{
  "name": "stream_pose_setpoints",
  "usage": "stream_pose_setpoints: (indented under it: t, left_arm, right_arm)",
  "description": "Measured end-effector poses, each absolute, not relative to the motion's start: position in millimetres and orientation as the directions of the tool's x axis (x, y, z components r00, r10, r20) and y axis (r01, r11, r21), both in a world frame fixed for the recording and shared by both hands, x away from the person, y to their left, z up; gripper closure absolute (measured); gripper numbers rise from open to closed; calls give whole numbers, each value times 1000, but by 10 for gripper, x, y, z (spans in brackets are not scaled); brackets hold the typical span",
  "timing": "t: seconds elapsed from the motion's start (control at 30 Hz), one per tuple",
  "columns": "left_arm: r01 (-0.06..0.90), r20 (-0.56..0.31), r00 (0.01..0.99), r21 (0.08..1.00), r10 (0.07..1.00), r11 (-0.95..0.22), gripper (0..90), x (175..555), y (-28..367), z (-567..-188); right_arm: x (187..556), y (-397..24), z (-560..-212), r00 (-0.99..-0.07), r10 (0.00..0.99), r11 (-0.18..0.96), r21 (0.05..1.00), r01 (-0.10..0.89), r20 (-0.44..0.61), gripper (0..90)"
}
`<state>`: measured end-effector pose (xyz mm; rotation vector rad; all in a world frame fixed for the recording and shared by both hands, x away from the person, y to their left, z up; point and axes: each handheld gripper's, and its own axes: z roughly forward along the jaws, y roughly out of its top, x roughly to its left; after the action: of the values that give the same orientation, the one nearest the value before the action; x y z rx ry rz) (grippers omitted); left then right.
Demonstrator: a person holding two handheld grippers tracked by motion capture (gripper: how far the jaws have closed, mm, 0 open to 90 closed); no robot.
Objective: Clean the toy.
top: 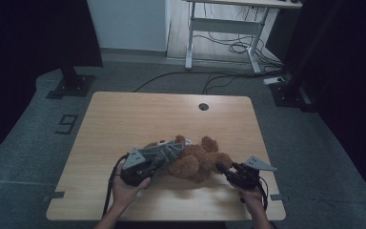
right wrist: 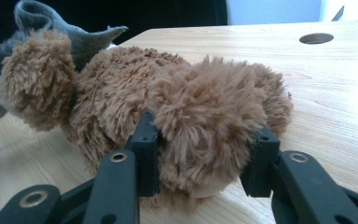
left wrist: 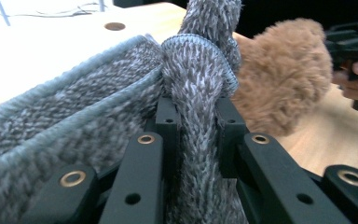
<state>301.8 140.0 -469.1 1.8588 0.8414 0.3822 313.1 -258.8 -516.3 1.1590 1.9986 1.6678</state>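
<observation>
High view: brown teddy bear (top: 195,160) lies on its side near the front edge of the table (top: 124,114), about midway along it, long axis running roughly left to right. Grey knitted sweater (top: 164,151) bunched over the bear's left-hand end, toward the head.

Left gripper (top: 158,164) clamped tight on a twisted fold of the sweater; in the left gripper view the knit (left wrist: 198,93) is pinched between both jaws, with a furry limb (left wrist: 282,77) just beyond.

Right gripper (top: 220,168) at the bear's opposite end, jaws closed on a plush foot; right gripper view shows the fur (right wrist: 205,126) squeezed between the two jaws, body stretching away toward the sweater (right wrist: 51,23).

Judgement: the two grips sit at opposite ends of the bear's long axis. Any pull on the sweater should run along that line, away from the right gripper, which anchors the foot. Left hand nearer the garment; right is only a brace.
</observation>
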Motion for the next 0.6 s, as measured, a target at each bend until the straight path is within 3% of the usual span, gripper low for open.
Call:
stream_pose_setpoints:
  t: [0.17,0.33,0.6]
  left_arm:
    - [391,-123,651,900,749,-192,760,3038,1667,-4615]
    - [370,-119,682,908,722,-200,759,3016,1547,-4454]
    - [299,-62,804,902,591,-312,754,3173,635,-4057]
  right_arm:
    - [3138,-2590,-5163,-635,726,5,922,388,264,575]
    - [3143,-2588,-5158,-631,730,2,923,385,262,576]
    - [3143,-2585,-5159,-630,731,0,923,384,263,576]
